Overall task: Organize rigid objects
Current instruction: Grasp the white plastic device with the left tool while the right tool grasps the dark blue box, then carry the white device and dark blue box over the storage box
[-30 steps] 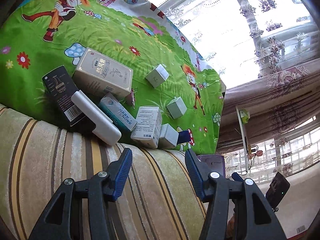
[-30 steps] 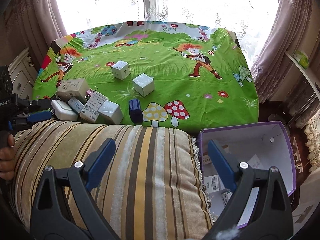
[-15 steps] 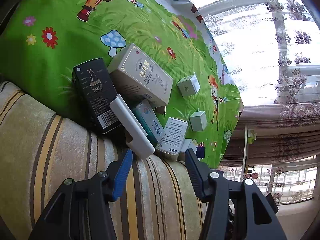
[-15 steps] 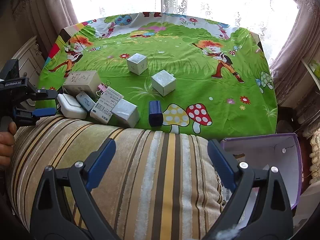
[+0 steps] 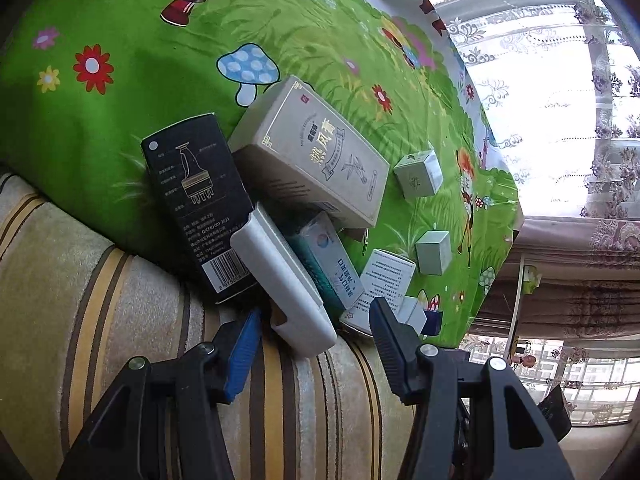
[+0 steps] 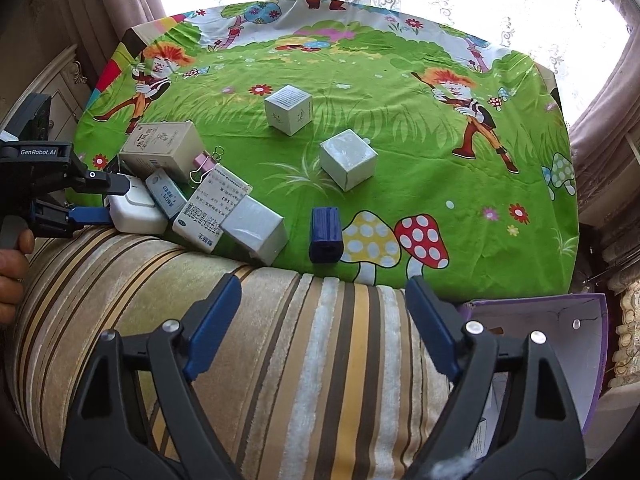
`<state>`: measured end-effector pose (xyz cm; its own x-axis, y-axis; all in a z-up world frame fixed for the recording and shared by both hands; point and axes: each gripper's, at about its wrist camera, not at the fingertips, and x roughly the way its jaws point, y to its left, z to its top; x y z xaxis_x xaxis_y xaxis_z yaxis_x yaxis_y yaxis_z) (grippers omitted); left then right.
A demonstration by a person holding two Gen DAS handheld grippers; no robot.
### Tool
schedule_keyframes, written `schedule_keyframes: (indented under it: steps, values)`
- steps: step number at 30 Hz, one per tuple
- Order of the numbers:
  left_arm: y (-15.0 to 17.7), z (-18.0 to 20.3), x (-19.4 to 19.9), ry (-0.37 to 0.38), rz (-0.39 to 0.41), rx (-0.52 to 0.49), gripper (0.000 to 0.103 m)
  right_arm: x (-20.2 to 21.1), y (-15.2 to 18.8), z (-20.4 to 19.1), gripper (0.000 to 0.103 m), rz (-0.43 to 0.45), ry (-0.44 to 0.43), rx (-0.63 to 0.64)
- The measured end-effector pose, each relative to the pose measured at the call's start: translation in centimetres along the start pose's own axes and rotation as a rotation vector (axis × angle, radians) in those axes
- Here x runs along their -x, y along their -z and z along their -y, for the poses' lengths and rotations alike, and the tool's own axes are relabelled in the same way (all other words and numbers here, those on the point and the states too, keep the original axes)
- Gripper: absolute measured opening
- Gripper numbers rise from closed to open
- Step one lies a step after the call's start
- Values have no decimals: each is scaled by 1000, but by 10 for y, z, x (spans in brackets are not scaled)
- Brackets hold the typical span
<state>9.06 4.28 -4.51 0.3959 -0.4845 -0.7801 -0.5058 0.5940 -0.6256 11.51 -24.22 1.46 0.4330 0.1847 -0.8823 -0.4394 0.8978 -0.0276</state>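
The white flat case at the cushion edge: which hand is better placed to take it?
Left. The left gripper already has its jaws around the white flat case; the right gripper, jaws closing on nothing, hangs over the striped cushion.

"GenRobot.AI" on left gripper (image 6: 102, 196)

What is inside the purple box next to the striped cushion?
The purple box stands open beside the striped cushion. Inside, a white packet or paper shows. The right gripper, closing on nothing, covers most of the inside, so the rest is hidden.
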Motion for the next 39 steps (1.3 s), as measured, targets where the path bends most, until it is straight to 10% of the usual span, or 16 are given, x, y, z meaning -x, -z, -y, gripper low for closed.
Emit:
schedule_keyframes:
  steps: [14,24,39]
  values:
    - [-5,-2,-16,-49,11,2,36,-44,-25,10,78,-73,16,-22]
    - [-2,-1,-12,-50,23,-15,31,-68,-31,12,32,-137,-19,-22]
    - [16,1,8,-20,67,-38,30,-47,-20,15,30,-81,-43,-44]
